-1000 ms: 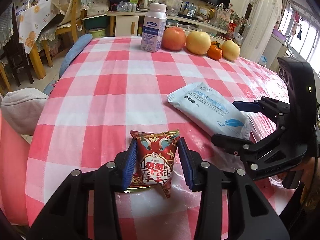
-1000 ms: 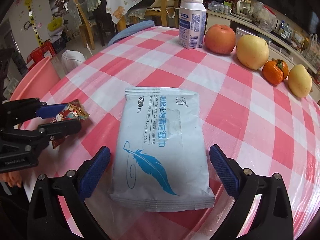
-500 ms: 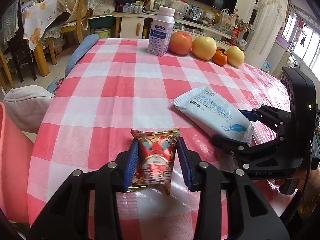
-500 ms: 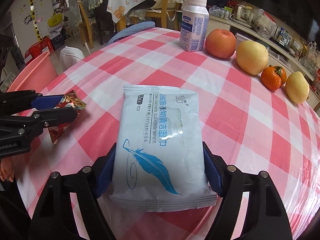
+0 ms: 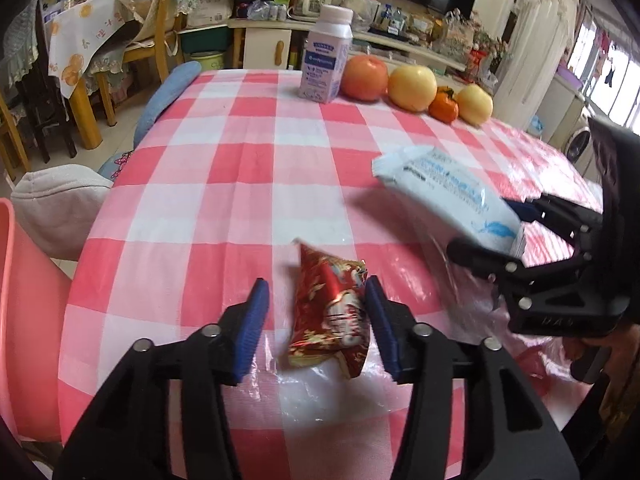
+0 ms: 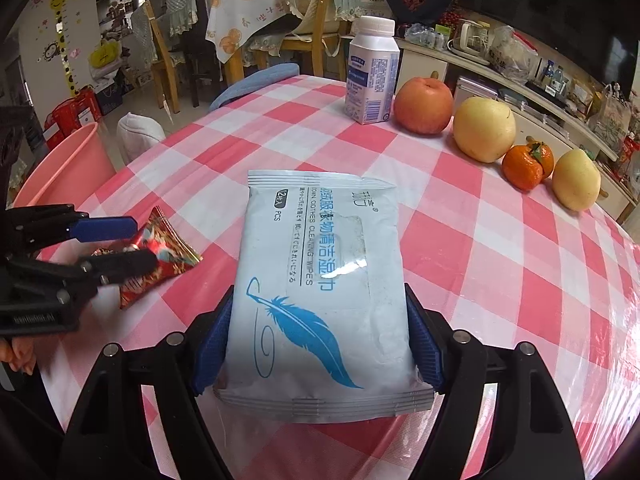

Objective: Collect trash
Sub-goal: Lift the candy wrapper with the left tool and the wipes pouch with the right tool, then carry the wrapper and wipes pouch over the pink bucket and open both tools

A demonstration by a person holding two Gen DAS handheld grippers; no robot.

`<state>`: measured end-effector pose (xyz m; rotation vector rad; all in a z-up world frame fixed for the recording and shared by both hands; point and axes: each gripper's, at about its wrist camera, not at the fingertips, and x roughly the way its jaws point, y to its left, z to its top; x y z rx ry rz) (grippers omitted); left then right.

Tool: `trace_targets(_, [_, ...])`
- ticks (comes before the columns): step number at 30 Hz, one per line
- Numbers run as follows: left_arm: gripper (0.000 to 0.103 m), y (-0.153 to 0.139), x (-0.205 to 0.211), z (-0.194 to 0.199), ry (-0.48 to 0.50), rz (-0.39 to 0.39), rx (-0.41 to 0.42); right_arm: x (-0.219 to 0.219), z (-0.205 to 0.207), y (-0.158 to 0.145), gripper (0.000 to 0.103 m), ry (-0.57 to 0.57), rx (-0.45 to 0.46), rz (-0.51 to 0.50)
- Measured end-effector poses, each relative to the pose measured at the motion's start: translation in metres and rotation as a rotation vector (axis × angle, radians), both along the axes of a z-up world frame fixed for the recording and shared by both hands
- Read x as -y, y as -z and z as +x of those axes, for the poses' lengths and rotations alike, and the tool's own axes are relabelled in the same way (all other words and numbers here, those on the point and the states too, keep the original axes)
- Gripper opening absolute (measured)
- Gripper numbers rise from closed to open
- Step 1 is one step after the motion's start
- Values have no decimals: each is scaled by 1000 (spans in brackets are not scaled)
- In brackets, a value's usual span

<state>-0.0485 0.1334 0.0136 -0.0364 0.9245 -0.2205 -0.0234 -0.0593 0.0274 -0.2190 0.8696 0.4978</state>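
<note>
The right gripper (image 6: 316, 344) clamps the white-and-blue wet-wipes pack (image 6: 320, 292), lifted off the table, while the left gripper (image 5: 316, 320)—fingers spread—straddles the red foil snack wrapper (image 5: 330, 312), which seemingly needs regrasping next.

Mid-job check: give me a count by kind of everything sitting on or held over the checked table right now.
Trash packets: 2, the red snack wrapper and the wipes pack
Fruit: 4, red apple, large yellow fruit, orange one, small yellow fruit
Bottles: 1, white bottle
Total: 7
</note>
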Motion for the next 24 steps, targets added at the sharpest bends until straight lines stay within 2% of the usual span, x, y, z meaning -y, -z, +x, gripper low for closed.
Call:
trace_targets(3, [53, 7, 6, 3, 14, 22, -25, -1, -2, -2, 76, -7, 6, -2])
trace_targets(6, [54, 7, 14, 2, 35, 55, -10, -3, -3, -3, 76, -13, 9, 2])
trace_targets(7, [49, 6, 14, 1, 35, 54, -6, -3, -4, -3, 76, -13, 10, 3])
trace_targets(8, [44, 5, 14, 2, 31, 53, -3, -4, -5, -4, 76, -14, 15, 3])
trace_targets(12, [40, 4, 8, 3, 11, 18, -9, -5, -9, -7, 76, -15, 23, 2])
trace_targets(24, [38, -18, -10, -6, -60, -24, 76, -12, -28, -22, 76, -33, 34, 49])
